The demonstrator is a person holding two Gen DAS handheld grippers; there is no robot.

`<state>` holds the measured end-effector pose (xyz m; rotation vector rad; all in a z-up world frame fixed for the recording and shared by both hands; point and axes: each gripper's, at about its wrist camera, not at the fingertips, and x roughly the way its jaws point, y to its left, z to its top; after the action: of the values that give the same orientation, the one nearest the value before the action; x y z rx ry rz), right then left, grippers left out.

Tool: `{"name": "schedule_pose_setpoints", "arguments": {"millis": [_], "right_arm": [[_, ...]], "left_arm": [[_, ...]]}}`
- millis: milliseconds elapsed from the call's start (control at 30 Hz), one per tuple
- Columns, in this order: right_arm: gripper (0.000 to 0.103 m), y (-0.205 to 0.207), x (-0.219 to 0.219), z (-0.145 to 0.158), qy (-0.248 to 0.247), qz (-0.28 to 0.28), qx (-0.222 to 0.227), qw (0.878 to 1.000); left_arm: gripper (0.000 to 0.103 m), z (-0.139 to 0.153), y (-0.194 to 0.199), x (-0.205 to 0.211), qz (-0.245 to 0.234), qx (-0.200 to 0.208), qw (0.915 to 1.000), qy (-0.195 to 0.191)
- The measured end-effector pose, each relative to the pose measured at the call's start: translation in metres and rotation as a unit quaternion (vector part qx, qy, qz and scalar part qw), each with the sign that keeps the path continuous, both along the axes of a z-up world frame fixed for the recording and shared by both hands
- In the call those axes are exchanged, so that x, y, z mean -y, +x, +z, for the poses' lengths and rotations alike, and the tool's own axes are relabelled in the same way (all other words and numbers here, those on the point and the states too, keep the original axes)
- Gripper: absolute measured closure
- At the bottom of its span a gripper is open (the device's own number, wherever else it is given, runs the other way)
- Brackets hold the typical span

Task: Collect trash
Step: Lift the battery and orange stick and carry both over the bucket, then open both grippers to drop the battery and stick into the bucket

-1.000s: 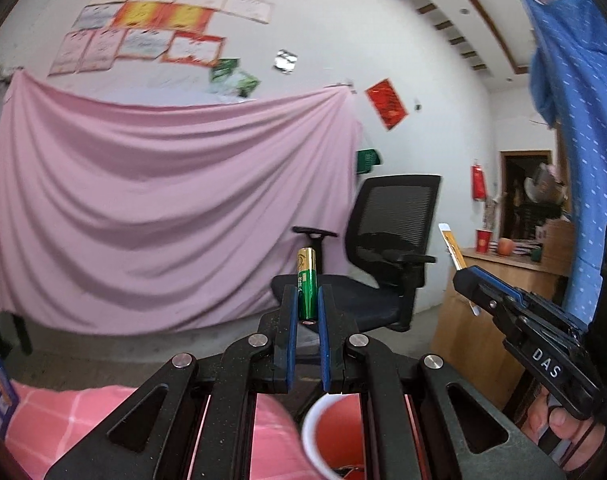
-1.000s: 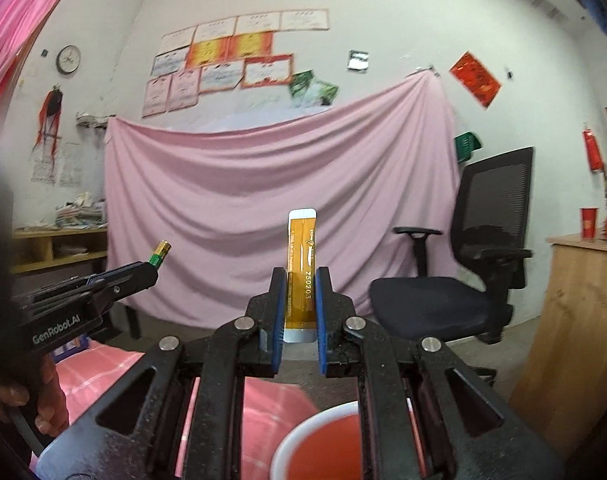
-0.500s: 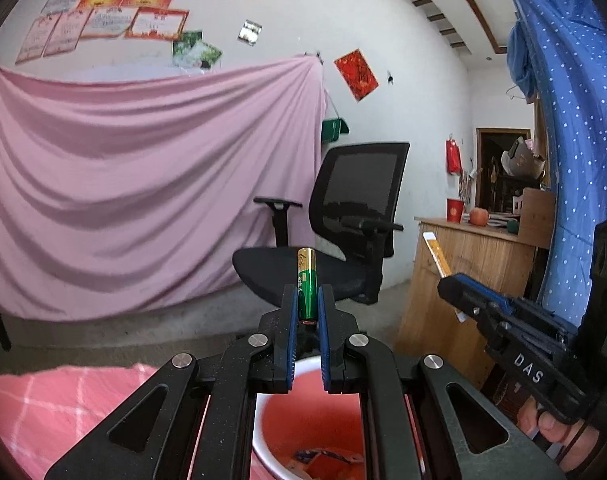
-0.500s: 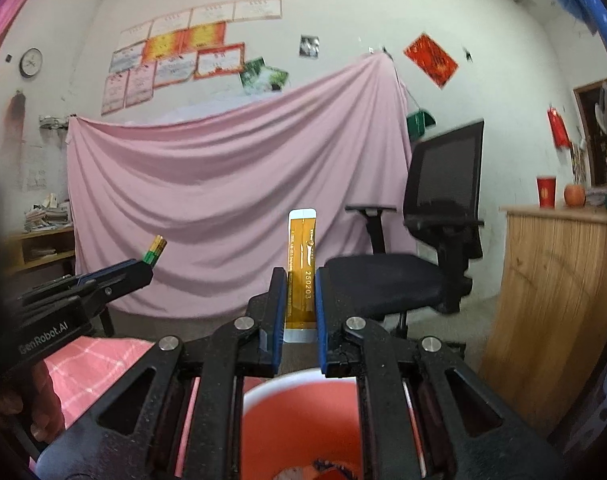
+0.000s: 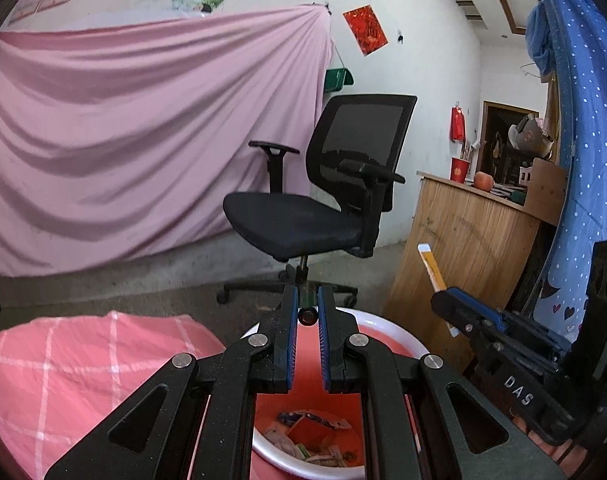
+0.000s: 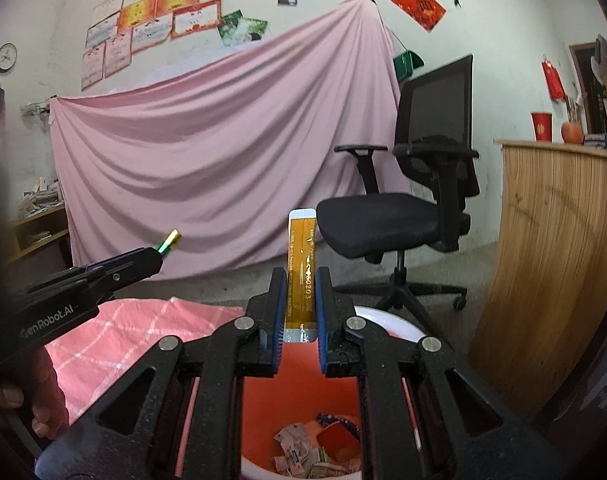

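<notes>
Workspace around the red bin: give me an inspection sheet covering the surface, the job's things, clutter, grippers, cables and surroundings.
Surface: pink checked cloth beside the bin; bare concrete floor beyond.
Job's things: red bin with a white rim below both grippers; green battery; orange strip.
Clutter: paper scraps and wrappers in the bottom of the bin.
Grippers: left gripper shut on the battery; right gripper shut on the orange strip, which stands upright between its fingers.
Cables: nothing seen.
Surroundings: black office chair, pink sheet hung on the wall, wooden counter.
</notes>
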<state>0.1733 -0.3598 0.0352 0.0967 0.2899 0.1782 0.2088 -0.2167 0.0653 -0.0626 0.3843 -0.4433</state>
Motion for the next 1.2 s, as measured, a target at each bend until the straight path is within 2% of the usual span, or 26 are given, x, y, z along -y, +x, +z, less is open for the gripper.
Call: {"name": "schedule_pose_setpoints", "arguments": {"millis": [467, 900, 1000, 1067, 1200], "right_arm": [[0.069, 0.020, 0.006, -0.024, 0.011, -0.003, -0.060, 0.998], [0.068, 0.021, 0.010, -0.030, 0.012, -0.003, -0.077, 0.997], [0.063, 0.020, 0.012, -0.027, 0.013, -0.006, -0.073, 0.997], [0.056, 0.019, 0.015, -0.024, 0.014, -0.010, -0.068, 0.998], [0.053, 0.017, 0.016, -0.020, 0.014, -0.015, -0.064, 0.998]], "left_arm": [[0.095, -0.013, 0.021, -0.012, 0.010, -0.063, 0.9976, -0.025], [0.095, -0.012, 0.015, -0.020, 0.020, -0.065, 0.9973, -0.025], [0.094, -0.013, 0.012, -0.022, 0.024, -0.065, 0.9973, -0.026], [0.094, -0.013, 0.011, -0.025, 0.026, -0.064, 0.9973, -0.026], [0.086, -0.012, 0.007, -0.029, 0.029, -0.063, 0.9972, -0.027]]}}
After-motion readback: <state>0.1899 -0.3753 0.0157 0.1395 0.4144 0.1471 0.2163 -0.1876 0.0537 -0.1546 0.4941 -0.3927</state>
